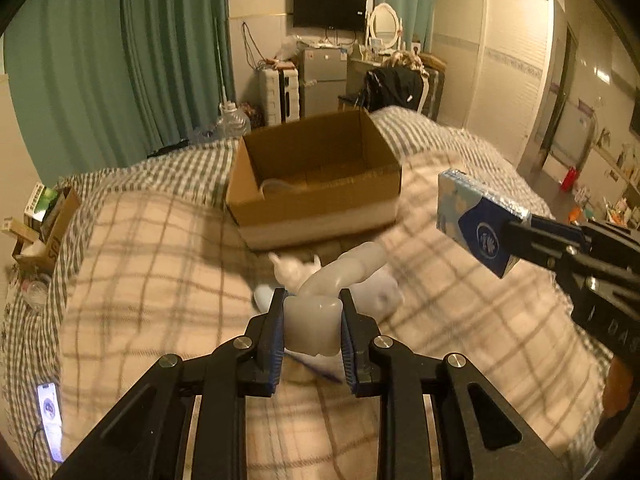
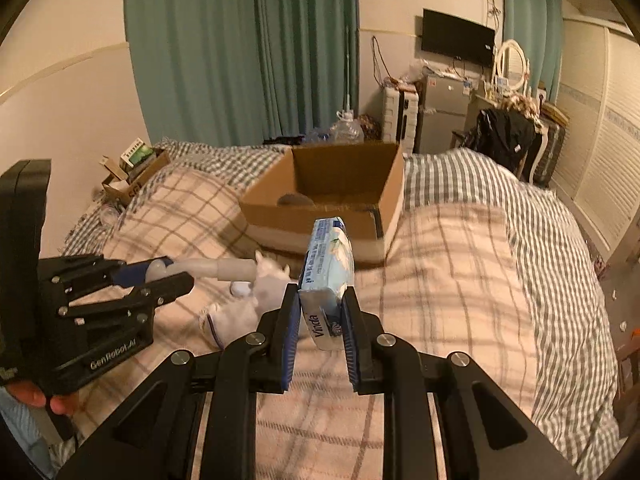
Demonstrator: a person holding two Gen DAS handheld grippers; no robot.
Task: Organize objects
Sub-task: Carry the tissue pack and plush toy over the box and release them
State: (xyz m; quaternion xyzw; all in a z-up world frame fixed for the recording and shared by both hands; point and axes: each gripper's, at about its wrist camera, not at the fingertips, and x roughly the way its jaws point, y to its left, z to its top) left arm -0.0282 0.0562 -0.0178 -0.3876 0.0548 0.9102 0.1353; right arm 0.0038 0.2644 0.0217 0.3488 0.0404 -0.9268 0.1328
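Note:
My left gripper (image 1: 312, 320) is shut on a translucent white plastic bottle (image 1: 340, 280) and holds it above the bed; it also shows in the right wrist view (image 2: 160, 274), with the bottle (image 2: 216, 269) sticking out to the right. My right gripper (image 2: 320, 320) is shut on a blue and white tissue pack (image 2: 328, 276), held upright above the bed; the pack also shows in the left wrist view (image 1: 476, 224). An open cardboard box (image 1: 316, 176) (image 2: 332, 204) stands on the bed ahead of both grippers. A white plush toy (image 2: 256, 300) (image 1: 376, 292) lies on the plaid blanket below the bottle.
The bed has a pink plaid blanket (image 2: 440, 280) over a grey checked sheet. A lit phone (image 1: 50, 412) lies at the bed's left edge. A small box of clutter (image 2: 132, 172) sits by the left wall. A fridge, suitcase and chair stand beyond the bed.

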